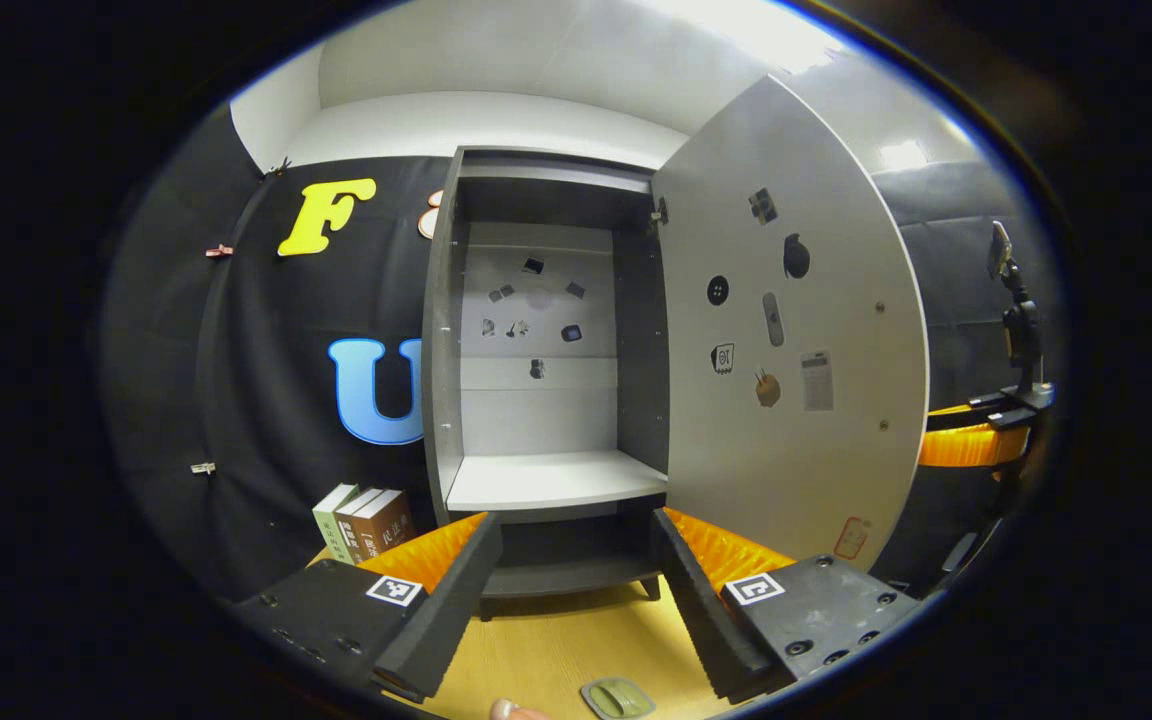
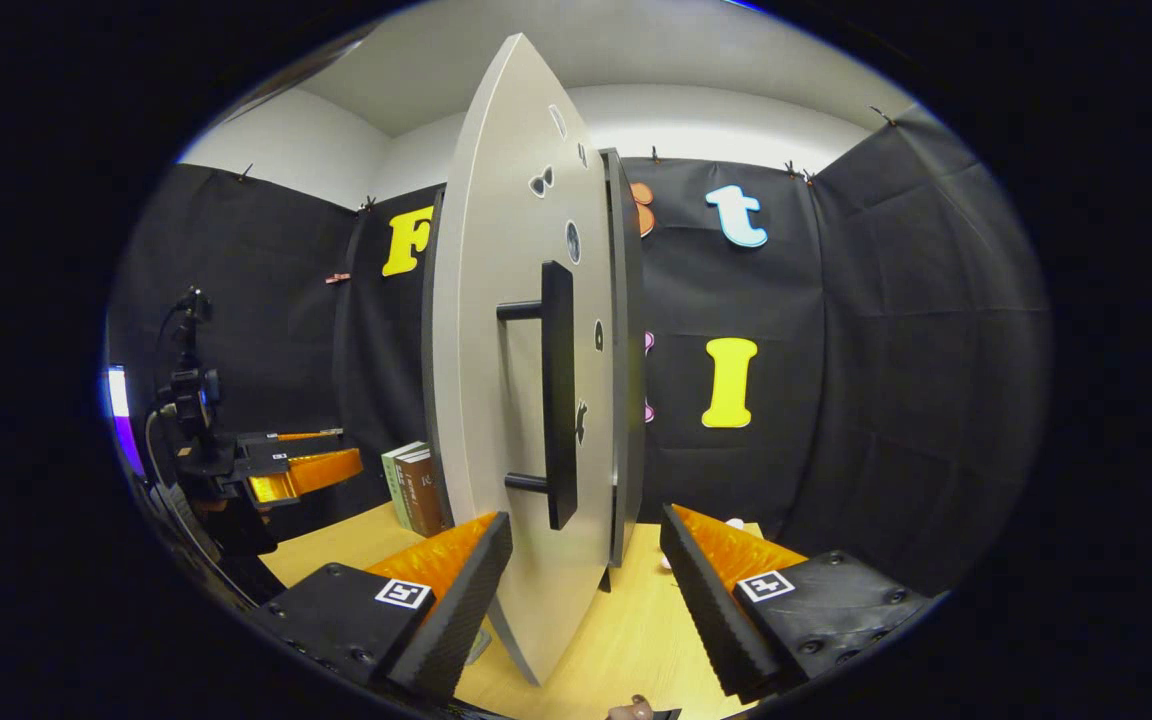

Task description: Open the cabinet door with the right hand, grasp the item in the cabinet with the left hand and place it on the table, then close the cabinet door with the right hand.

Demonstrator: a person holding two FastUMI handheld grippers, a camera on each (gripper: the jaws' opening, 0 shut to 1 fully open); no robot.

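1. The cabinet (image 1: 546, 400) stood on the wooden bench (image 1: 556, 640) against the black cloth wall, its door (image 1: 786, 340) swung fully out to the right in the left gripper view.
2. Inside, the pale shelf (image 1: 556, 480) lay bare, and small stickers dotted the back panel above it.
3. More stickers sat on the inner face of the door.
4. The left tongs (image 1: 576, 590) were held wide apart and gripped nothing, pointing straight at the open cabinet from a little way off.
5. A small greenish item (image 1: 618, 698) lay on the bench at the lower edge of the left gripper view, just below those tongs and between their two fingers; I could not tell what it was.
6. A fingertip (image 1: 511, 710) showed beside it at the very bottom edge.
7. A few upright books (image 1: 366, 525) stood on the bench left of the cabinet, close to its side wall.
8. In the right gripper view the door was seen nearly edge-on, with its long dark handle (image 2: 558, 395) facing the camera.
9. The right tongs (image 2: 586, 590) were spread wide, one finger on each side of the door's lower edge, touching neither the door nor the handle as far as I could see.
10. The other tongs showed far off at the left of that view, beside the books.
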